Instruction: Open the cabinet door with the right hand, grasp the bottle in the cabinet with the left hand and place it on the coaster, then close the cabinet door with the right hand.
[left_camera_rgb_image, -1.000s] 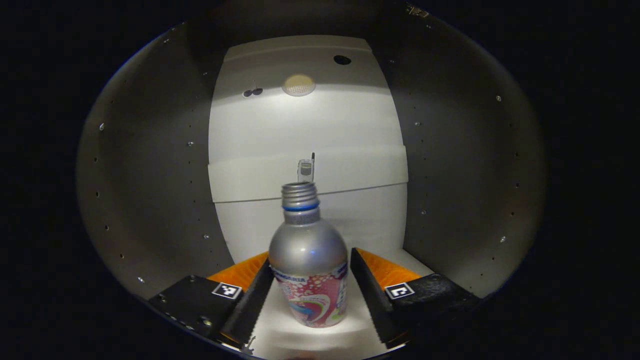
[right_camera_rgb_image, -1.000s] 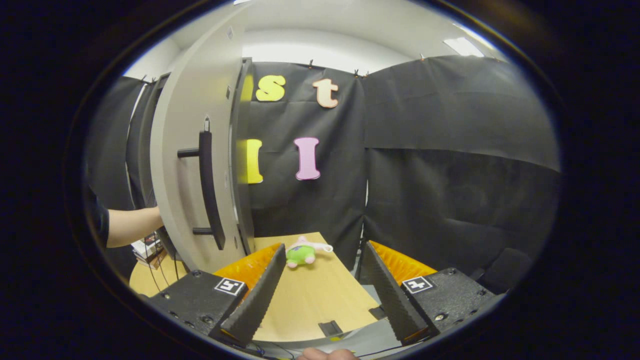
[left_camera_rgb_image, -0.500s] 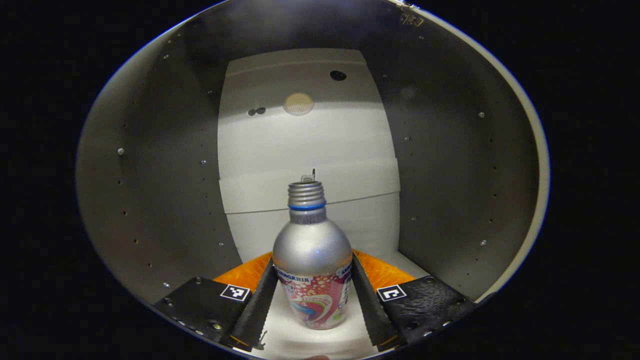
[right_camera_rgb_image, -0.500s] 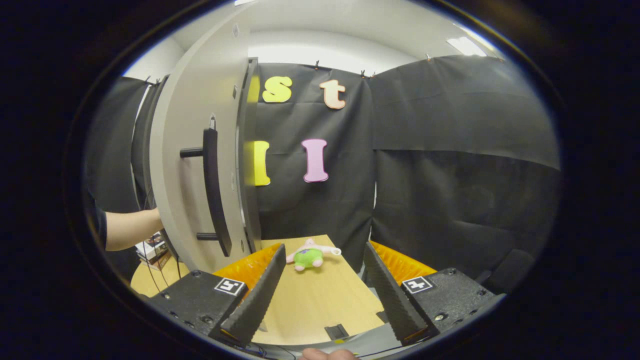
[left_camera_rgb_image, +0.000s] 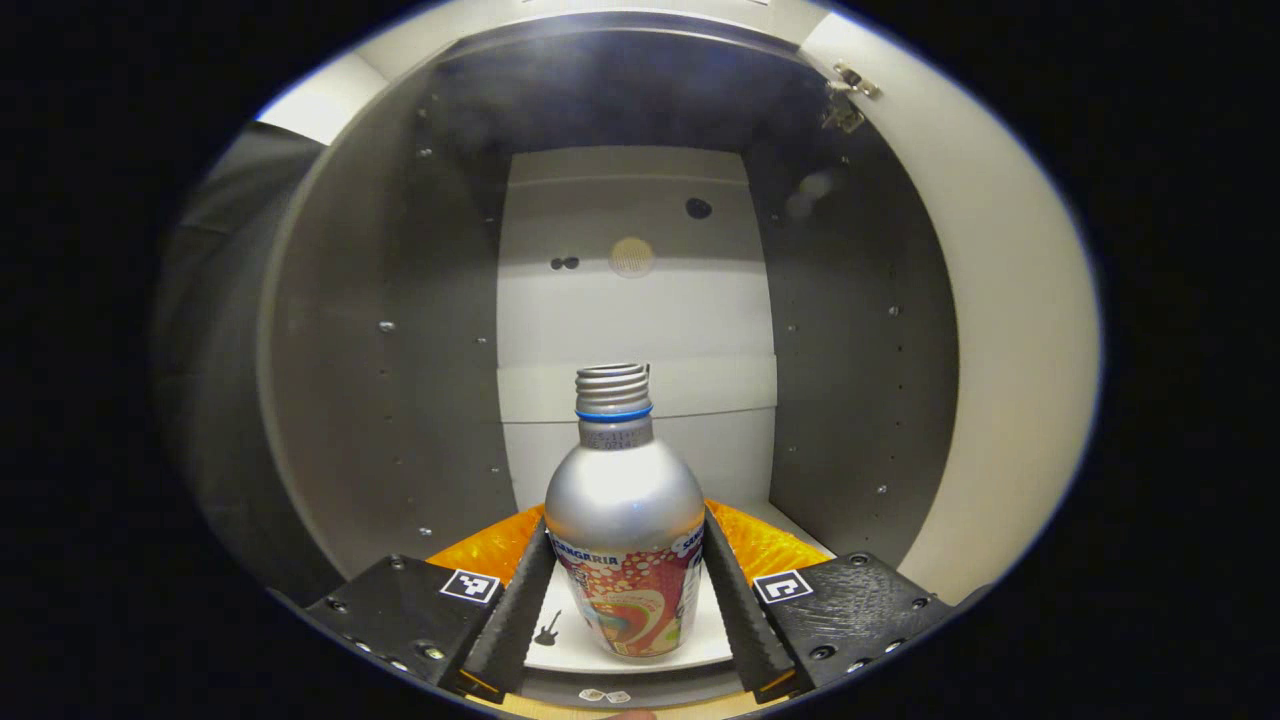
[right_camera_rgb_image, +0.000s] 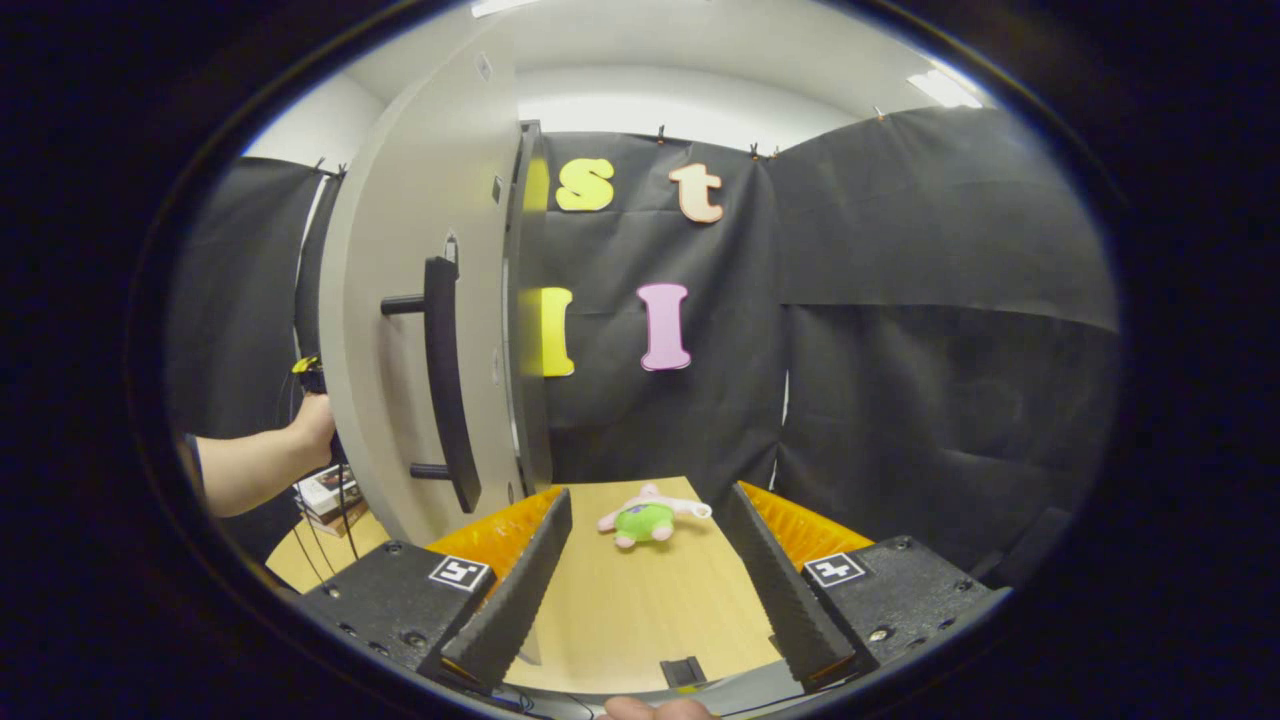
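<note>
In the left gripper view a silver bottle (left_camera_rgb_image: 624, 500) with a colourful label and an uncapped threaded neck stands upright at the front edge of the cabinet's white shelf (left_camera_rgb_image: 565, 645). My left gripper (left_camera_rgb_image: 626, 590) is shut on the bottle, a finger pressing on each side of the label. In the right gripper view the grey cabinet door (right_camera_rgb_image: 400, 320) stands swung open at the left, its dark bar handle (right_camera_rgb_image: 445, 380) facing me. My right gripper (right_camera_rgb_image: 648, 590) hangs open over the wooden table (right_camera_rgb_image: 640, 620), to the right of the door, with nothing between its fingers.
The cabinet's dark side walls (left_camera_rgb_image: 400, 380) enclose the bottle on both sides. A small green and pink plush toy (right_camera_rgb_image: 648, 517) lies at the table's far end. A person's forearm (right_camera_rgb_image: 255, 462) reaches behind the door at the left. Black cloth walls stand behind the table.
My left gripper closed on the bottle, then drew back with it from deep in the cabinet to the shelf's front edge. The right gripper drifted slightly; the door stayed open.
</note>
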